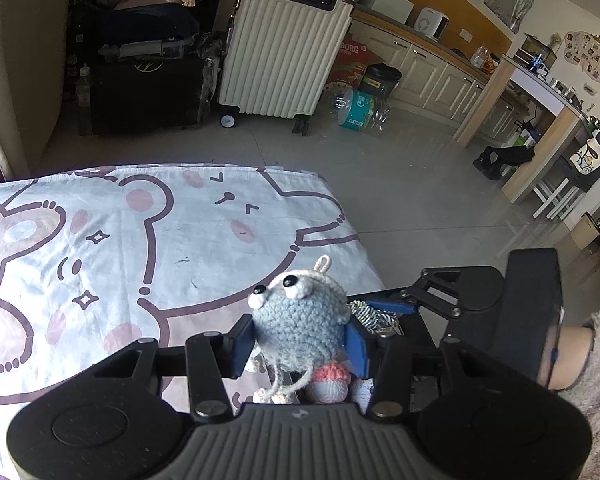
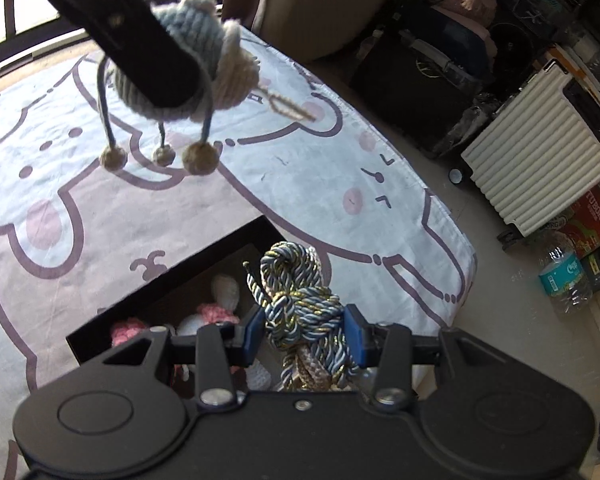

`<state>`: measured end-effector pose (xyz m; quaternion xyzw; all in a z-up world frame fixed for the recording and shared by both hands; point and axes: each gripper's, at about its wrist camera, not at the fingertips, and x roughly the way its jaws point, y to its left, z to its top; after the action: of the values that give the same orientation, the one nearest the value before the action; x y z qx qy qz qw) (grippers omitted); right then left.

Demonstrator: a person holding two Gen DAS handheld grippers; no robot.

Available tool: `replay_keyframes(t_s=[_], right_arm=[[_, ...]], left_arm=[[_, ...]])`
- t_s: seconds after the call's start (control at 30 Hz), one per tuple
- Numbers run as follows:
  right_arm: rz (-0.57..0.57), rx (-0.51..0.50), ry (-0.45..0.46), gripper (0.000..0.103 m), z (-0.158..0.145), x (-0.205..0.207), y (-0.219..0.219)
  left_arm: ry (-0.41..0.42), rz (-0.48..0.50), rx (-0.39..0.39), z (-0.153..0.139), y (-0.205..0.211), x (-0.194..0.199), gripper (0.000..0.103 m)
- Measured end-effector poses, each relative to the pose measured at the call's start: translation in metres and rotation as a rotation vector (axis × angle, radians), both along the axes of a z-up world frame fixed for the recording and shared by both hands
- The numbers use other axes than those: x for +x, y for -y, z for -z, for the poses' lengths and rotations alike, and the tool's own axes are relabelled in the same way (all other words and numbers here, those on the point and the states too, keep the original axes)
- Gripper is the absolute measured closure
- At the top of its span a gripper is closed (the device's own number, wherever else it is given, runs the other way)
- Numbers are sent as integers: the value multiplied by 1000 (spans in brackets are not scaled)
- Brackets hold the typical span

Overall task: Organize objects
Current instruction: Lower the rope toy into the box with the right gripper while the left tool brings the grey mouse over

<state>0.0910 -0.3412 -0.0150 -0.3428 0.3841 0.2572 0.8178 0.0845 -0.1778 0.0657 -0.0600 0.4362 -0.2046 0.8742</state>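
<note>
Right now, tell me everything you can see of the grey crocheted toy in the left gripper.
The grey crocheted toy is a round blue-grey yarn ball with a cream face, black bead eyes and a loop on top. Thin cords ending in beige knobs dangle beneath. The left gripper holds it off the table, jaws pressing both sides, above the black box.

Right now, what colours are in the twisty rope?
The rope twists blue, white and gold, seen best from the right wrist.

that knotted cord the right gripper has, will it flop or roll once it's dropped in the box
The knotted cord looks soft: loose ends probably flop, while the knots likely keep it bunched. Lumpy rather than round, it seems unlikely to roll in the black box.
</note>
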Motion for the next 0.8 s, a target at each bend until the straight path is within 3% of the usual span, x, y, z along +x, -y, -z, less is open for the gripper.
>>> replay_keyframes(t_s=[0.4,0.5,0.57,0.7,0.8], right_arm=[[4,86,-107,58,31,23,-10],[36,116,-114,48,31,25,-6],[53,143,-106,48,25,24,-1],[83,180,-101,59,12,24,10],[156,192,-121,75,9,30,16]], left_arm=[[-35,13,4,14,0,3,54],[-37,13,3,14,-1,3,54],[-38,14,4,15,0,3,54],[-38,17,3,16,1,2,54],[-39,22,1,17,4,2,54]])
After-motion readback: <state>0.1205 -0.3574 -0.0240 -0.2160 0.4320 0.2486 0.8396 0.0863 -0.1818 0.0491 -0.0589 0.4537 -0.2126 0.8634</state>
